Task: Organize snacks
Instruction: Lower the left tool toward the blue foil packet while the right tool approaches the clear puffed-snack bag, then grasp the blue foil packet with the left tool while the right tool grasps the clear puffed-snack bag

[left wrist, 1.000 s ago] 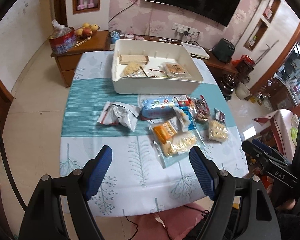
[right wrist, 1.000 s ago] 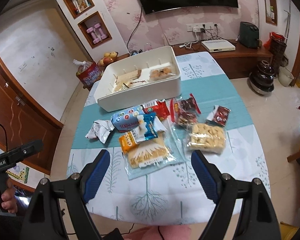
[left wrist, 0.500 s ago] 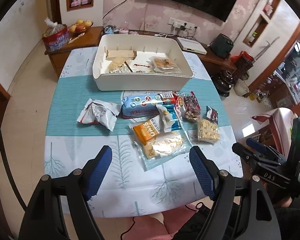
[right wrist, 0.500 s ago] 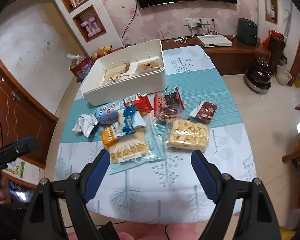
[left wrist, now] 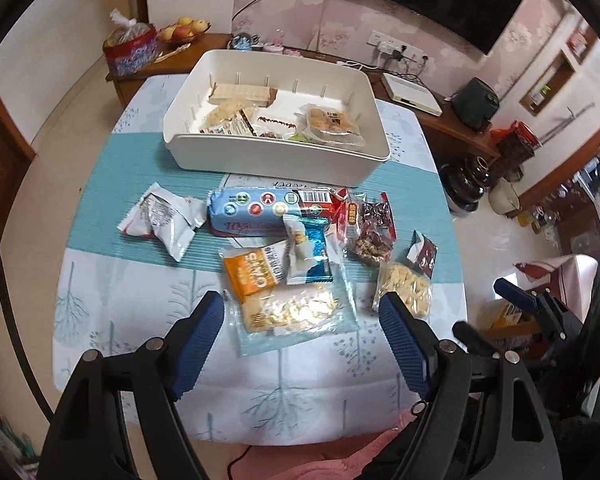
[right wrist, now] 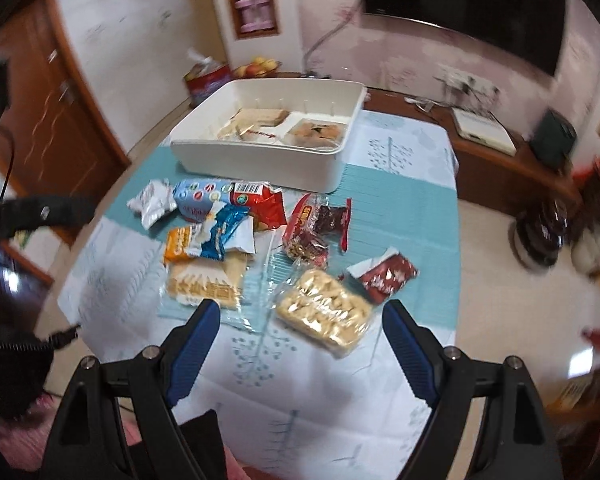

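A white bin [left wrist: 276,160] stands at the table's far side with a few snacks in it. In front of it lie loose packets: a silver one [left wrist: 162,224], a blue biscuit roll [left wrist: 260,212], an orange cracker pack [left wrist: 280,296], a red date pack [left wrist: 370,228] and a clear bag of pale biscuits [left wrist: 404,288]. My left gripper [left wrist: 300,308] hovers open above the cracker pack, holding nothing. My right gripper [right wrist: 300,312] hangs open over the clear biscuit bag [right wrist: 324,312], beside a small dark red packet [right wrist: 384,276]. Neither touches a packet.
The table [left wrist: 112,312] wears a tree-print cloth with a teal band; its near edge runs just under both grippers. Behind the bin a wooden cabinet [left wrist: 440,120] carries a fruit bowl [left wrist: 182,32] and a red bag [left wrist: 132,50]. Dark jars [left wrist: 466,184] stand on the floor at the right.
Both grippers have come forward and lower over the packets, which now look larger. The right wrist view has rolled and is blurred. Neither jaw width has changed.
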Tool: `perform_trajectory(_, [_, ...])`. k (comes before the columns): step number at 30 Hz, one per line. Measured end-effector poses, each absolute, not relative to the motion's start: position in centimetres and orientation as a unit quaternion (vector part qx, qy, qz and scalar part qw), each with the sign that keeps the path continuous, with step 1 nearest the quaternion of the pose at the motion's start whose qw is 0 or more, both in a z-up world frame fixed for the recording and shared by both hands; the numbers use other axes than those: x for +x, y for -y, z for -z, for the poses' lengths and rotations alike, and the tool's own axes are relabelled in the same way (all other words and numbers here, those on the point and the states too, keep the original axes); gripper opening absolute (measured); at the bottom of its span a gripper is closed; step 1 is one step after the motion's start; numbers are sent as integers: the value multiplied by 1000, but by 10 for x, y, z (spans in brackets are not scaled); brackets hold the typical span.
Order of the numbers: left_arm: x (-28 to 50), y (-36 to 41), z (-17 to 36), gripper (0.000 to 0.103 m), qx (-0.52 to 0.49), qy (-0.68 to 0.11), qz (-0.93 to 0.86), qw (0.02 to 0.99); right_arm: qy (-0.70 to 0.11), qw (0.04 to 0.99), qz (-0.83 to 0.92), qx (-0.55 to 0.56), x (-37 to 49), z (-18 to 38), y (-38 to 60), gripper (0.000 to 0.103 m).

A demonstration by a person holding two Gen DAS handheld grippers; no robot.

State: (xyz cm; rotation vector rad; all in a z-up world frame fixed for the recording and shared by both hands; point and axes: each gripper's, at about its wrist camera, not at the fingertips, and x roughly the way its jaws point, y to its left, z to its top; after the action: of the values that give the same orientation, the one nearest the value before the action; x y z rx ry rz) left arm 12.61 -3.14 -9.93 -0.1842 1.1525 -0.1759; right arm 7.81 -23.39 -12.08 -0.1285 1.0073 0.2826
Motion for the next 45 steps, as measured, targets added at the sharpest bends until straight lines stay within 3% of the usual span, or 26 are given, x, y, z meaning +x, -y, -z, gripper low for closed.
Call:
perform_trajectory(14, [162, 67, 147, 79, -110, -590, 29, 799, -497, 820, -221, -178, 94, 157, 242, 84])
perform_trajectory(31, [211, 65, 215, 78, -146, -656, -7, 741, -568, 754, -262, -201, 129, 214, 246, 82])
perform_trajectory(39, [221, 64, 234, 63, -150, -679, -14, 719, -585, 736, -274, -204, 135, 228, 236, 80])
perform_trajectory(45, [224, 63, 234, 44, -148, -679, -12, 719, -585, 738, -265, -208, 141, 237, 231, 77])
